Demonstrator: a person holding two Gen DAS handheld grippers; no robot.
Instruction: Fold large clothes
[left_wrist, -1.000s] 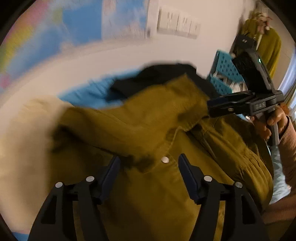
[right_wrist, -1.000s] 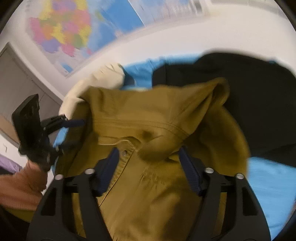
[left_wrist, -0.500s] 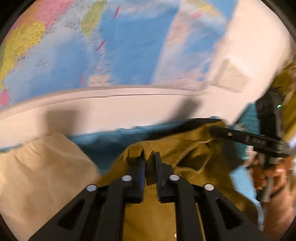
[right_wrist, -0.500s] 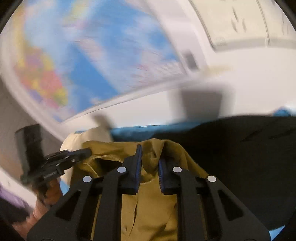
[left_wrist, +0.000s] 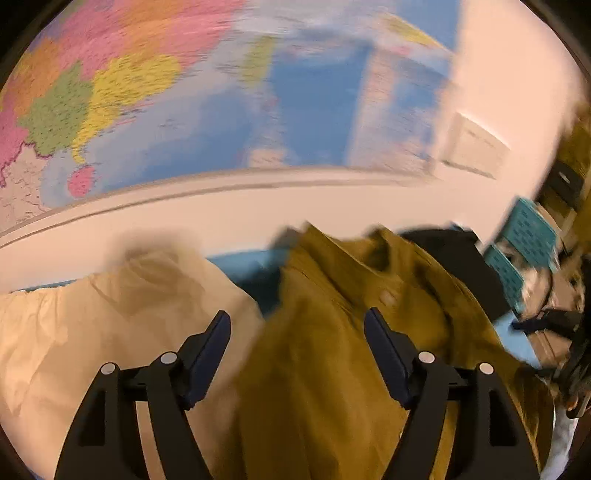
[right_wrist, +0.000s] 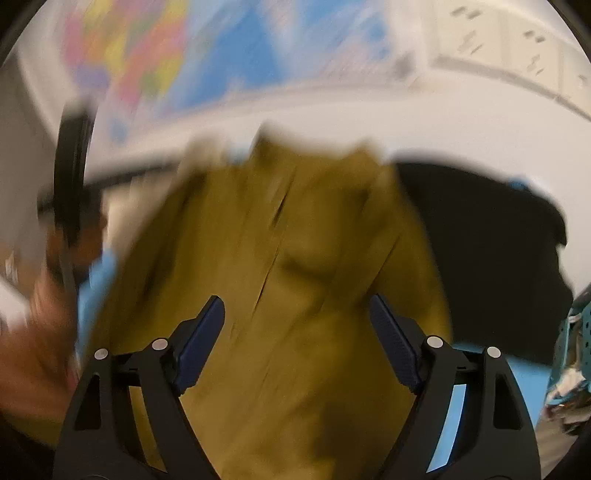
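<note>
We see both tools opening, pads clear of cloth. The left tool (left_wrist: 297, 334) and right tool (right_wrist: 297, 319) hang above the olive shirt (left_wrist: 332, 369), which lies heaped on the blue surface (left_wrist: 251, 264). Left of the shirt lies a cream garment (left_wrist: 92, 332), right of it a black garment (right_wrist: 491, 266).

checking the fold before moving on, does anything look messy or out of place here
The olive-brown shirt lies bunched and rumpled, its top edge crumpled rather than flat, overlapping a black garment beside it. Both tongs, left and right, are opening with nothing gripped. Blur hides finer detail.
</note>
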